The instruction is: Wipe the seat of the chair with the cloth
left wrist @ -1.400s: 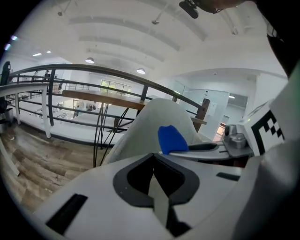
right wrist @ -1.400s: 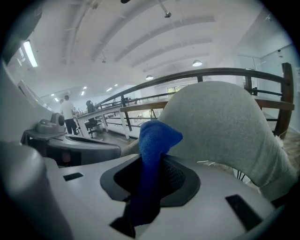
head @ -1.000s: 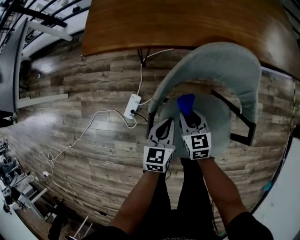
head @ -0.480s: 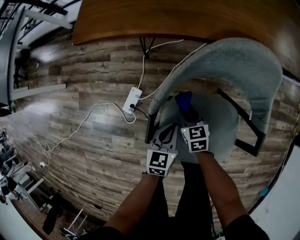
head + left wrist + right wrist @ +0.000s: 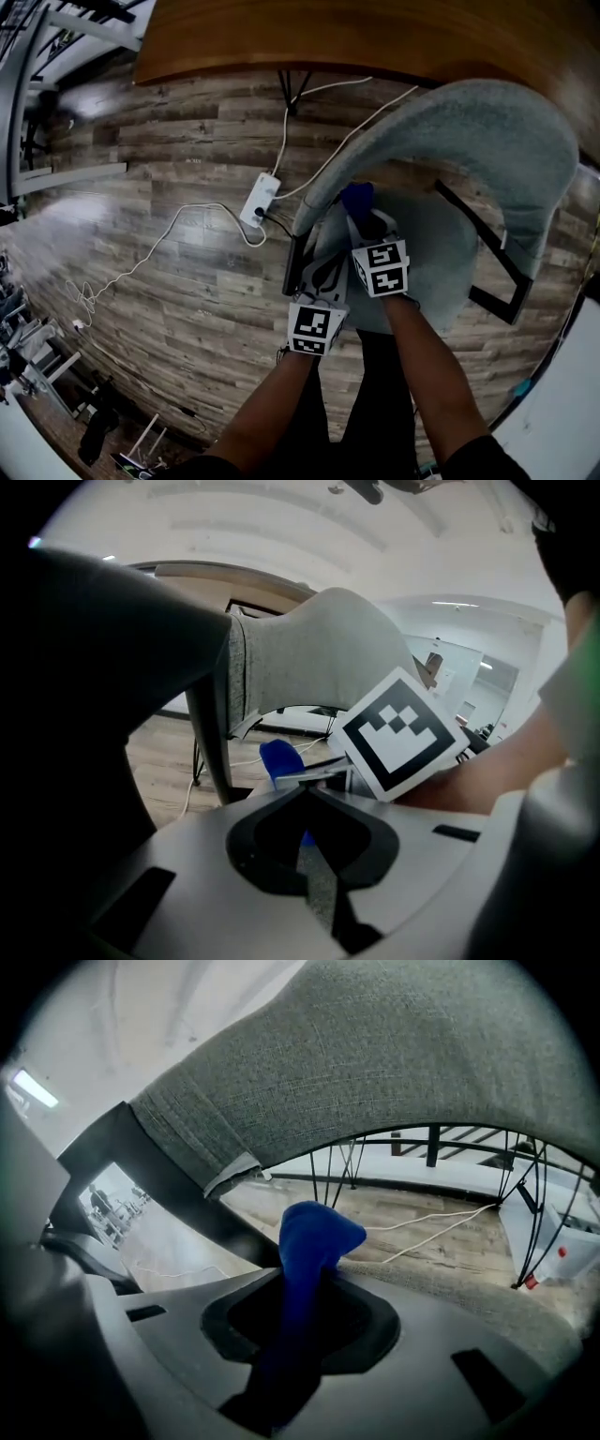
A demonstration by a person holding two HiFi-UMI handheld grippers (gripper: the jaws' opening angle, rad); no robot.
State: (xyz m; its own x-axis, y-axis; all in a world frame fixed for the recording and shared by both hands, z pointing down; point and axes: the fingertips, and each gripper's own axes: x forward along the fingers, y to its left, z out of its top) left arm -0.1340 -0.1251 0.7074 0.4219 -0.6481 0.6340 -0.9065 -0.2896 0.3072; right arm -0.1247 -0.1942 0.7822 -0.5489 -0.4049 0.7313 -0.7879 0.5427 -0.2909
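The chair has a round grey seat (image 5: 441, 253) and a curved grey backrest (image 5: 487, 122). My right gripper (image 5: 367, 219) rests low over the seat's left part, shut on a blue cloth (image 5: 357, 199) that bunches up past its tips. In the right gripper view the cloth (image 5: 314, 1237) stands out of the shut jaws, with the seat fabric (image 5: 469, 1288) just beyond and the backrest (image 5: 375, 1063) arching above. My left gripper (image 5: 323, 264) is beside it at the seat's left edge, jaws shut with nothing in them. From the left gripper view the cloth (image 5: 279, 759) shows ahead.
A wooden table (image 5: 328, 37) runs along the far side. A white power strip (image 5: 259, 200) with cables (image 5: 169, 248) lies on the plank floor left of the chair. The chair's black frame (image 5: 487, 262) shows right of the seat.
Both grippers have shifted a little left across the seat, the right one carrying the blue cloth with it. The view itself has swung slightly.
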